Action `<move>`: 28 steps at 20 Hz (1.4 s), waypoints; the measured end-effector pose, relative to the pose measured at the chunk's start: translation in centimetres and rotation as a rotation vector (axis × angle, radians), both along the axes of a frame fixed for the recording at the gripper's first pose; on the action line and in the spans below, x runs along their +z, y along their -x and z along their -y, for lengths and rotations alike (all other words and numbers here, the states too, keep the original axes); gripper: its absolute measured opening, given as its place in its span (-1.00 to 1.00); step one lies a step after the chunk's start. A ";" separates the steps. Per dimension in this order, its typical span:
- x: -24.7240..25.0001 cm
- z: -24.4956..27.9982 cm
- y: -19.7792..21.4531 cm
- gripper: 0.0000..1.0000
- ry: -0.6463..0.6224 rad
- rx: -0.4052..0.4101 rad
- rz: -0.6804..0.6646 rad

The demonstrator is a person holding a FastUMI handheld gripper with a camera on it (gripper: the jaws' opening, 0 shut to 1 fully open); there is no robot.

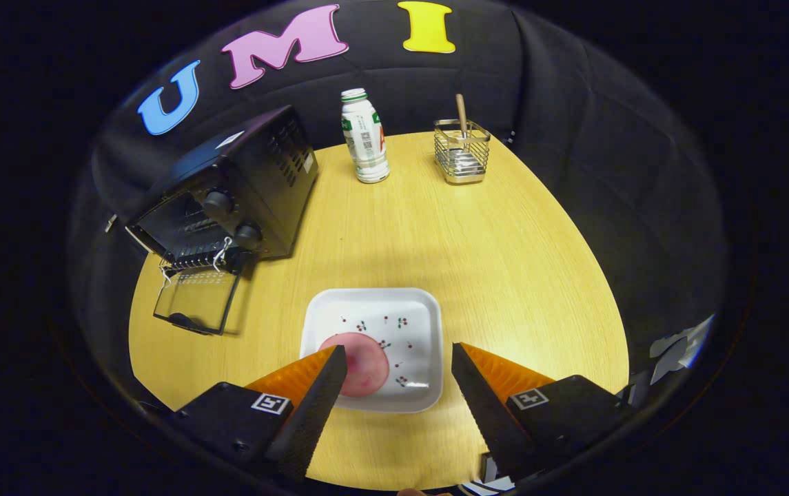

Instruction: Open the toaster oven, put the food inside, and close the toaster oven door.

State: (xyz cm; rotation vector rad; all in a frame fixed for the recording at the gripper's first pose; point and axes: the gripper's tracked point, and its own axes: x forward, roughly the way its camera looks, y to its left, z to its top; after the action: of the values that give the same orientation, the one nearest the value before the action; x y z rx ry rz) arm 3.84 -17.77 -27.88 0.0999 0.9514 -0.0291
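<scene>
- Our gripper (400, 358) has its fingers spread wide with nothing between them; it hangs above the near part of the table (504, 275), tips pointing down toward the plate.
- Just ahead of the fingers sits a white square plate (394, 313) with small cherry prints. The food (366, 365), a round pink piece, lies on the plate's near left part, partly hidden behind our left finger, so we cannot say for sure what kind of food it is, perhaps a slice of meat or a bun.
- Beyond the plate to the left stands the black toaster oven (242, 186); its glass door (196, 302) is already folded down flat onto the table, and the rack shows in the mouth.
- Farther back stand a white bottle (365, 136) and a wire holder (462, 151) with a wooden handle sticking up, both well apart from the oven.
- We judge the opening step done and the pick-up of the food to be in hand.
- Next we would shift left so the food lies between the fingers, lower, and close gently on its edges, since it looks soft and low on the plate.
</scene>
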 end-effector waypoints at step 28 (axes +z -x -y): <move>-7.4 2.3 0.1 -0.46 -0.043 0.045 -0.379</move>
State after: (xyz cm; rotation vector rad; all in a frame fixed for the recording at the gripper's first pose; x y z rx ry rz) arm 3.70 -20.05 -35.27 0.1153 1.3331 0.0152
